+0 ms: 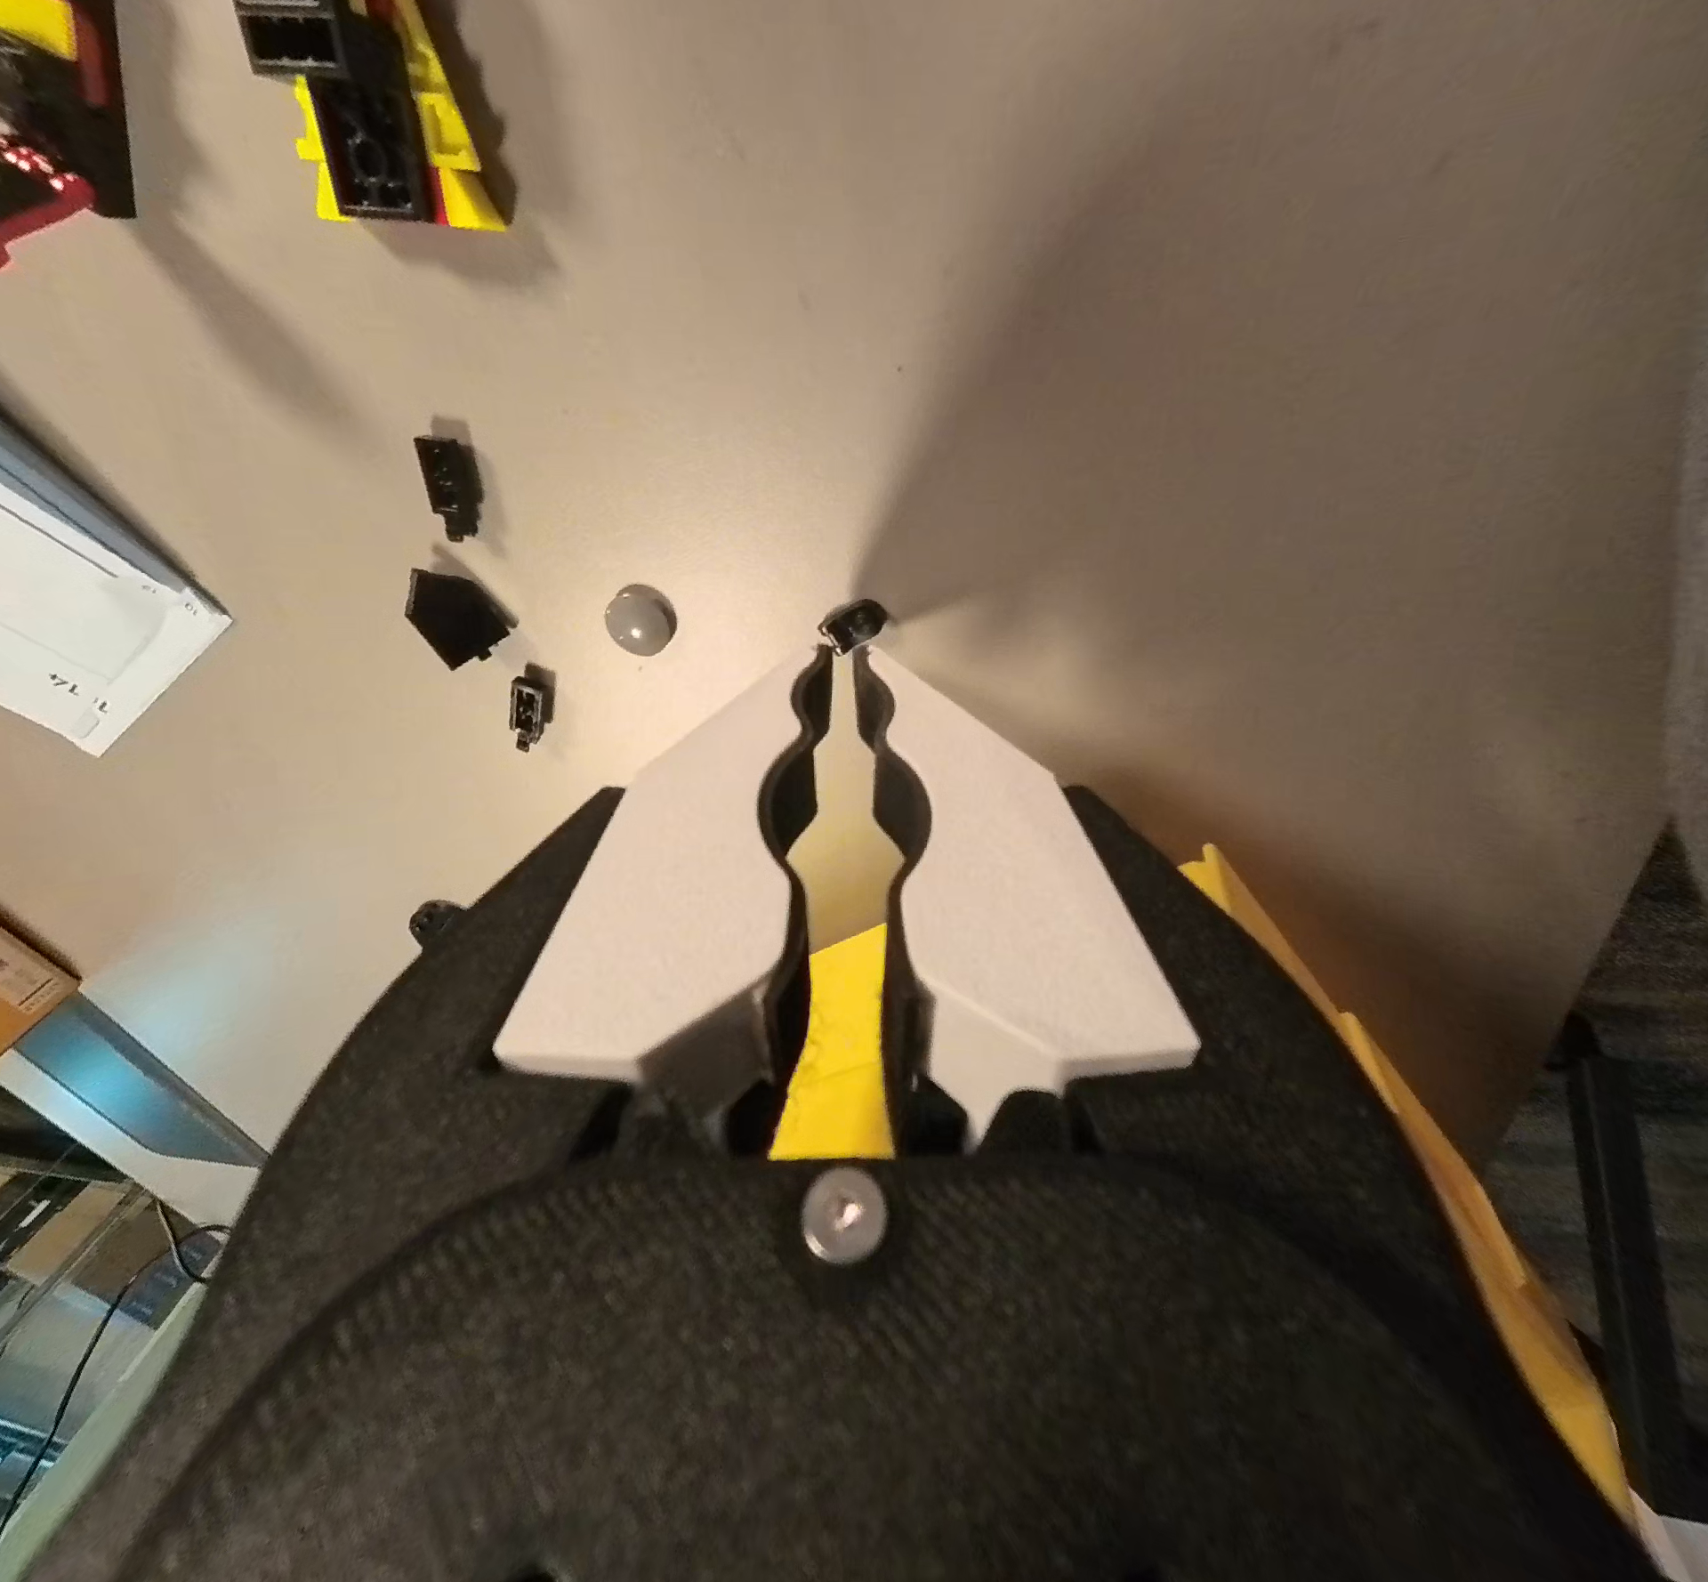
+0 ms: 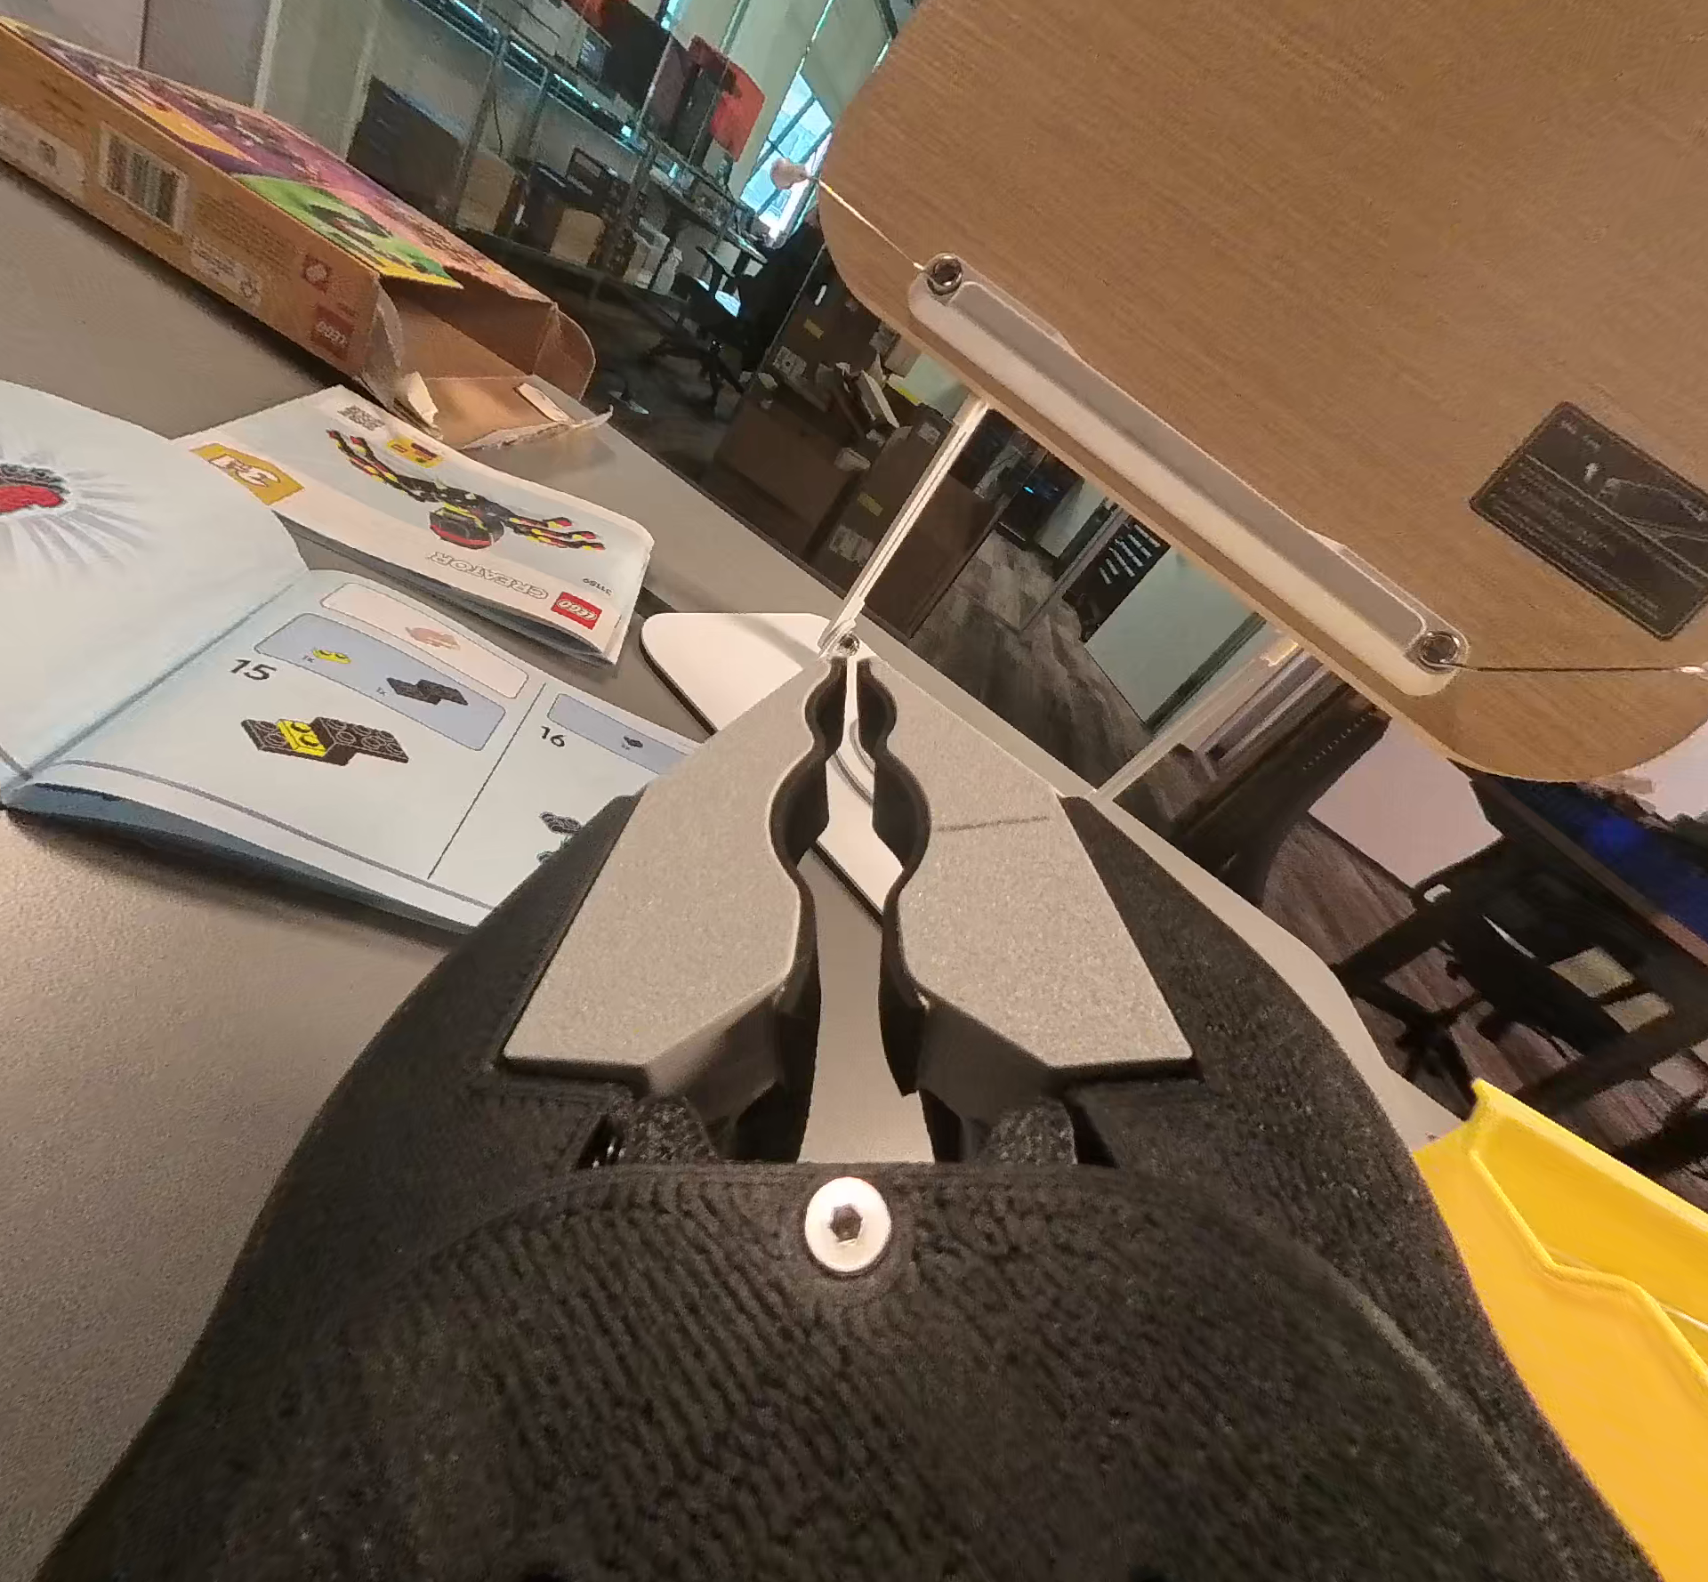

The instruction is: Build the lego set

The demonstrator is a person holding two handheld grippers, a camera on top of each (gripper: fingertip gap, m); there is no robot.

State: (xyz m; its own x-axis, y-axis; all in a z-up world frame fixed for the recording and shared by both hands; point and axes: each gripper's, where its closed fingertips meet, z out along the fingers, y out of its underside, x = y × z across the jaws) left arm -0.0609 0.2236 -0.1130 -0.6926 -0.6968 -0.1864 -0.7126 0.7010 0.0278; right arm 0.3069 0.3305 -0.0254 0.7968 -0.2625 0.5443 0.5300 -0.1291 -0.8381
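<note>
One small black piece [image 1: 855, 624] sits at the very tips of our left claw [image 1: 843, 655], whose jaws are drawn nearly together; it looks pinched there, just off or on the bench [image 1: 1017, 243], though we cannot tell whether the tips truly bear on it or only touch it. Our right claw [image 2: 848, 659] is pressed almost closed on nothing and points away over the open instruction booklet [image 2: 277, 706], with the torn box [image 2: 277, 243] beyond.

We judge the step in hand to be picking up this tiny piece for the build. To do it well we should keep the tips centred on the piece, squeeze evenly and lift straight, because so small a part can twist or flick out from such narrow tips. A slow lift lets us check that it comes with us.

Other loose parts lie to the left: a grey round stud [image 1: 640, 621], a black wedge [image 1: 455, 618], a long black clip plate [image 1: 446, 484] and a small black clip [image 1: 530, 703]. They are well apart from our piece, so we need not sweep near them. The black-and-yellow assembly [image 1: 370, 86] lies farther up the bench, upside down, and the red-and-black body [image 1: 55, 59] at the left edge. We would bring the right claw across to steady whichever receives the piece.
</note>
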